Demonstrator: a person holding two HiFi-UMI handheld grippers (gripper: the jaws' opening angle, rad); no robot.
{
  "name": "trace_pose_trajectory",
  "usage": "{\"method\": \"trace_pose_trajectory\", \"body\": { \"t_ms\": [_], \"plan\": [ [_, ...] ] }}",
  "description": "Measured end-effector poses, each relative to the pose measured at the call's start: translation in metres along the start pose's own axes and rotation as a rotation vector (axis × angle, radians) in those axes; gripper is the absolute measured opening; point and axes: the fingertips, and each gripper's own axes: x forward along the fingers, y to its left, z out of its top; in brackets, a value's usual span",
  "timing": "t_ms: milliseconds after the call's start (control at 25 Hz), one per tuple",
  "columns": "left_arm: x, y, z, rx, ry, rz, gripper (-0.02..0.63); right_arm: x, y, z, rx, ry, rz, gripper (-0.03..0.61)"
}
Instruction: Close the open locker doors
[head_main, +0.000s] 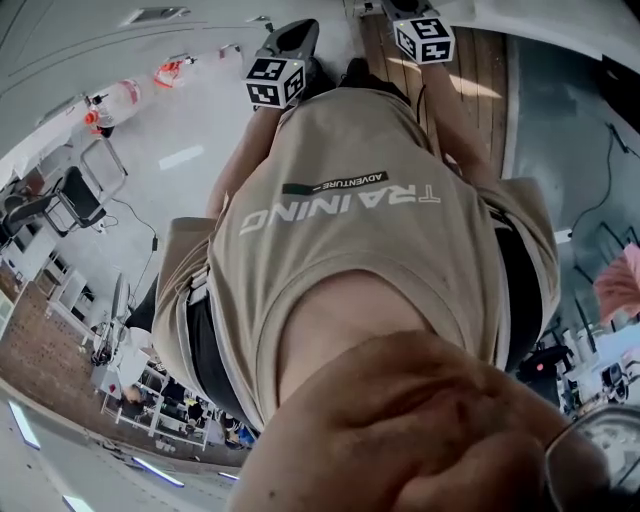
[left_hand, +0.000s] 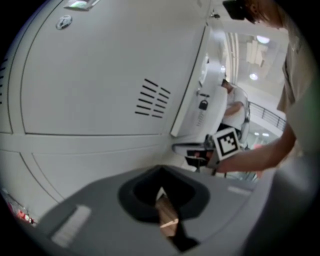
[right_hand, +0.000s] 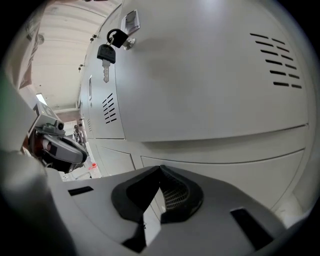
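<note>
A bank of pale grey metal lockers (left_hand: 100, 90) with vent slots fills both gripper views. One pale grey locker door (left_hand: 212, 107) stands swung outward, near the right gripper (right_hand: 160, 172). That gripper and the left gripper (left_hand: 161, 172) are both clenched and empty. A small black-headed silver key (right_hand: 106, 55) hangs in a door lock.

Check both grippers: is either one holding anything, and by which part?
Nothing is held. The left gripper and the right gripper each show jaws together and empty, facing white locker doors.
</note>
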Motion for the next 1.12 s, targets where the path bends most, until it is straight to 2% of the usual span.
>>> {"method": "trace_pose_trajectory", "body": {
  "t_ms": [240, 560, 760, 1120],
  "plan": [
    [-0.014, -0.002, -0.004, 0.0, -0.019, 0.003, 0.0, -0.006, 0.009, -0.002, -0.001, -0.01, -0.002, 0.014],
    [-0.051, 0.007, -0.011, -0.001, -0.071, -0.006, 0.0, -0.022, 0.05, -0.017, 0.003, 0.016, -0.018, 0.014],
    [-0.087, 0.015, -0.014, 0.011, -0.118, -0.023, 0.0, -0.034, 0.106, -0.024, 0.004, 0.023, -0.014, 0.014],
    [-0.134, 0.029, -0.037, 0.029, -0.153, -0.058, 0.0, -0.057, 0.207, -0.021, -0.038, 0.026, 0.059, 0.014]
  ]
}}
